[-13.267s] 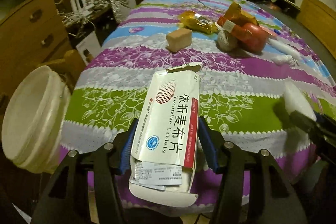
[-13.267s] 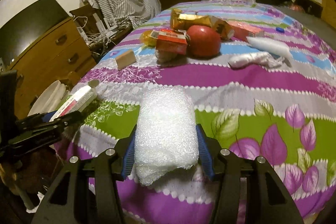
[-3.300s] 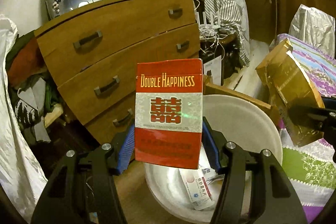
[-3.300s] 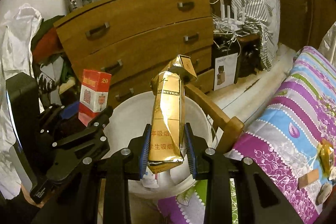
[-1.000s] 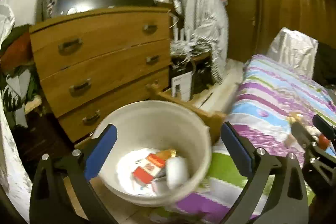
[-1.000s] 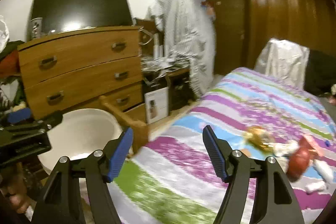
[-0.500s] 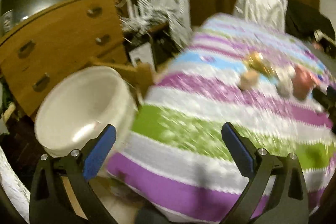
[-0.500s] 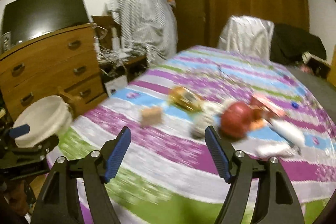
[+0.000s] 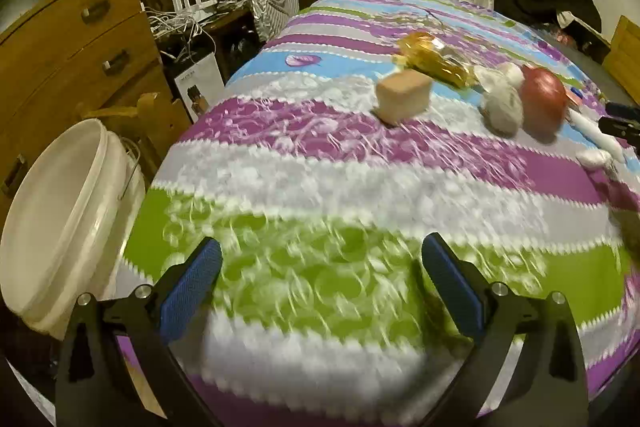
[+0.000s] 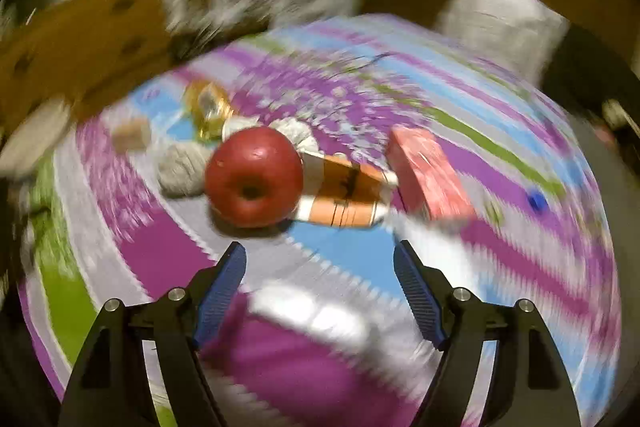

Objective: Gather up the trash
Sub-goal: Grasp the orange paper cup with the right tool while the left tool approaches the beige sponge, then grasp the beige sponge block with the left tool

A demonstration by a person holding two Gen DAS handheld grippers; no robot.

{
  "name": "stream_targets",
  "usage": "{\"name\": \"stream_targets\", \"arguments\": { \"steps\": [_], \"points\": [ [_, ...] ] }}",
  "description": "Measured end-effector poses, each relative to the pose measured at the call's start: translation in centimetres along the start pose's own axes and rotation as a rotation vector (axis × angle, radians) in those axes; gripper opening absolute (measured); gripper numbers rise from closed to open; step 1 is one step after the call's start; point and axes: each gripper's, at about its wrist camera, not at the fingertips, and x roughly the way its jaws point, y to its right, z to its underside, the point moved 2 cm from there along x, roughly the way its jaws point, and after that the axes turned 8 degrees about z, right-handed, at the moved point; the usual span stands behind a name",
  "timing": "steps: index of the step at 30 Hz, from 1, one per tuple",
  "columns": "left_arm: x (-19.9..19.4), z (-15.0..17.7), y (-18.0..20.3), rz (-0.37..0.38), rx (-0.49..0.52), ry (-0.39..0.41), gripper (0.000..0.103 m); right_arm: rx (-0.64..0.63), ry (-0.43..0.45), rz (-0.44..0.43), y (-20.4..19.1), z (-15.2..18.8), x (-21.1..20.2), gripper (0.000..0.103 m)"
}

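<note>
Over the bed [image 9: 360, 163]: both tongs back from the bucket [image 9: 60, 211], load dropped.
Left tongs [image 9: 320, 275] and right tongs [image 10: 320, 271] gape wide, empty; apple [image 10: 254, 177], boxes, wrappers remain to collect.

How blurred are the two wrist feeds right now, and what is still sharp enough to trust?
Left wrist view: near bedspread smeared, while the white bucket and tan block read clearly. Right wrist view: heavy swirl blur everywhere; only the red apple and the right gripper stay fairly crisp.
</note>
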Motion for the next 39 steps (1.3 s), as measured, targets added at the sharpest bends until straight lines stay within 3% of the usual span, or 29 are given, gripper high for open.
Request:
{"name": "stream_targets", "arguments": {
  "steps": [3, 6, 9, 11, 12, 13, 14, 16, 20, 25, 28, 33, 39],
  "points": [
    [0.9, -0.9, -1.0, -0.007, -0.013, 0.014, 0.097, -0.230, -0.059, -0.033, 0.7, -3.1, 3.2, 0.077],
    [2.2, -1.3, -2.3, 0.010, -0.057, -0.006, 0.097, -0.381, -0.112, -0.065, 0.1, -5.4, 5.3, 0.076],
    [2.7, -1.3, -2.3, 0.003, -0.035, 0.009, 0.097, -0.522, -0.159, -0.073, -0.6, -6.7, 7.9, 0.062],
    [2.9, -1.2, -2.1, 0.002, -0.013, 0.015, 0.097, -0.577, -0.215, -0.072, -0.8, -6.7, 10.3, 0.043],
    [2.9, -1.2, -2.1, 0.007, -0.009, 0.016, 0.097, -0.582, -0.237, -0.069, -1.0, -6.6, 10.9, 0.042],
    [2.9, -1.2, -2.2, 0.014, -0.010, 0.017, 0.097, -0.563, -0.227, -0.071, -0.9, -6.8, 11.1, 0.029],
    [2.9, -1.1, -2.2, 0.021, -0.012, 0.021, 0.097, -0.536, -0.218, -0.044, -0.6, -7.0, 10.9, 0.022],
    [2.9, -1.0, -2.3, 0.021, -0.010, 0.033, 0.097, -0.471, -0.194, -0.040, 0.6, -6.8, 9.3, 0.020],
    [3.0, -1.0, -2.2, 0.018, -0.004, 0.044, 0.098, -0.395, -0.112, 0.050, 1.7, -5.7, 4.6, 0.014],
    [3.1, -0.9, -2.3, 0.016, -0.001, 0.047, 0.098, -0.097, 0.069, 0.123, 4.5, -4.3, -5.2, 0.012],
    [3.1, -0.9, -2.3, 0.015, 0.000, 0.048, 0.098, 0.049, 0.127, 0.121, 4.4, -1.9, -10.0, 0.012],
    [3.1, -0.9, -2.2, 0.014, 0.001, 0.048, 0.098, 0.276, 0.107, 0.066, 1.5, 4.4, -14.4, 0.012],
    [3.1, -0.8, -2.2, 0.012, 0.002, 0.048, 0.098, 0.449, 0.023, 0.002, -4.1, 11.6, -13.6, 0.012]
  ]
}}
